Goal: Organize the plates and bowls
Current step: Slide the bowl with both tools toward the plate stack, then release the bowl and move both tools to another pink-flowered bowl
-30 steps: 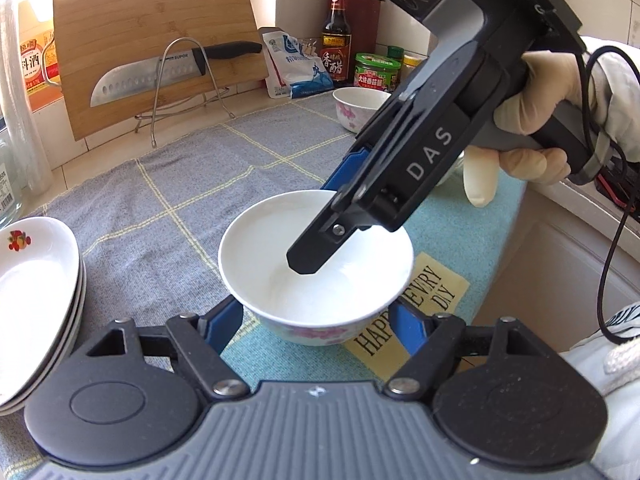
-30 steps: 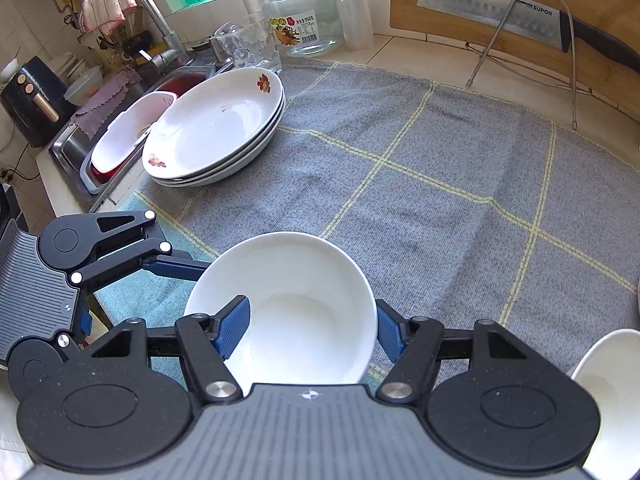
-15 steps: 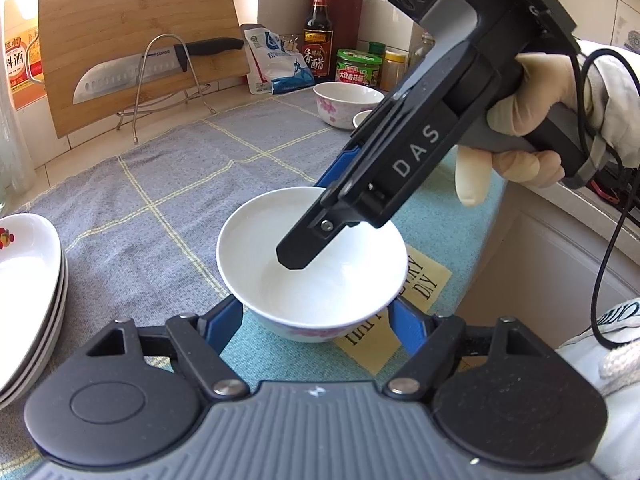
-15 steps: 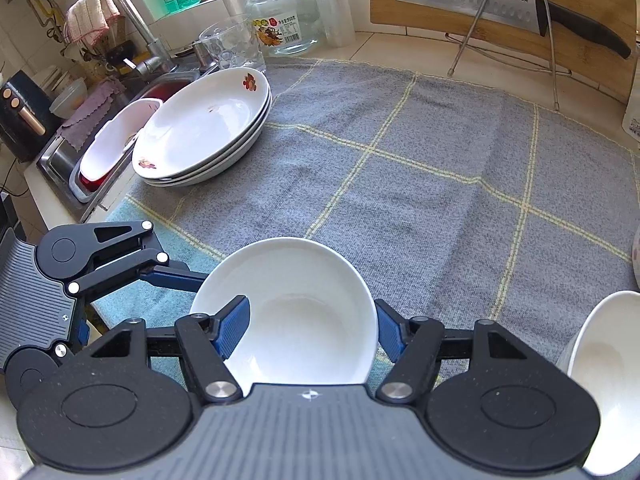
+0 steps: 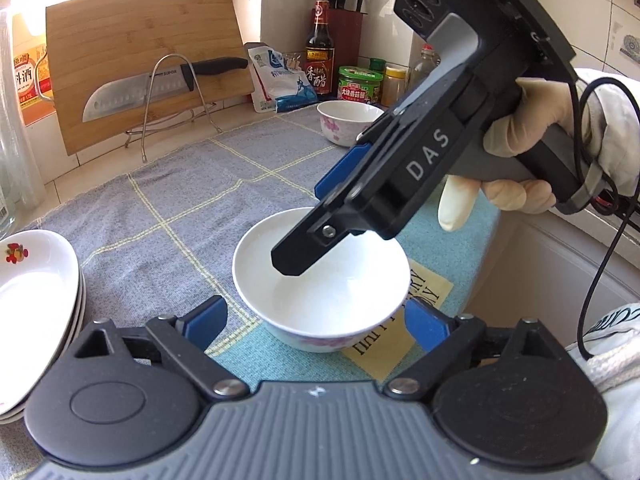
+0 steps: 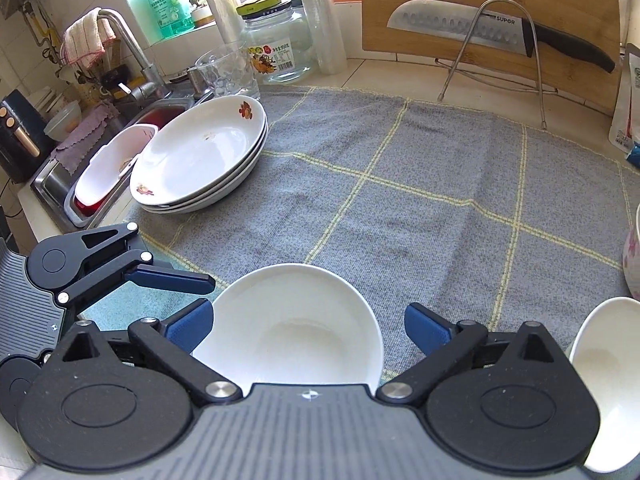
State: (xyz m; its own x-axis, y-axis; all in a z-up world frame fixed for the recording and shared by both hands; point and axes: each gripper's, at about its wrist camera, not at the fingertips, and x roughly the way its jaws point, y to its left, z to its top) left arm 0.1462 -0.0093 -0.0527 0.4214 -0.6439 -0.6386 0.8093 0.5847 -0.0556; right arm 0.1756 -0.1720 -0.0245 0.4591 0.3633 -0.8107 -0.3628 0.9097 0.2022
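bowl: white bowl [image 5: 322, 280] sits on the teal mat [image 5: 256, 350] at the near edge of the worktop, at the seam with the grey towel [image 6: 400, 184]; round, so no long axis to line up with
left gripper: left gripper [image 5: 316, 320] is low at the near rim, jaws opening, blue pads either side of the bowl's near wall and clear of it; bowl lies dead ahead, just beyond the tips
right gripper: right gripper [image 6: 306, 322] comes in from the worktop's right side, tilted steeply down, jaws opening wide; one finger hangs over the bowl's inside, the other outside the far-right rim, neither pressing as far as I can tell
held?: nothing gripped by either; bowl rests on the mat on its own
nearer hand: both at the bowl, L at the near rim, R at the right rim; about equal
other bowls: pink-flower bowl [image 5: 348, 120] toward the back right of the towel; another white bowl [image 6: 604, 380] just right of R gripper
plates: stack of plates [image 6: 200, 160] at the towel's left edge by the sink [image 6: 52, 184], well apart from the bowl
key relation: remaining bowls lie on R side, plates on L; my guess is R suits the next bowl pick
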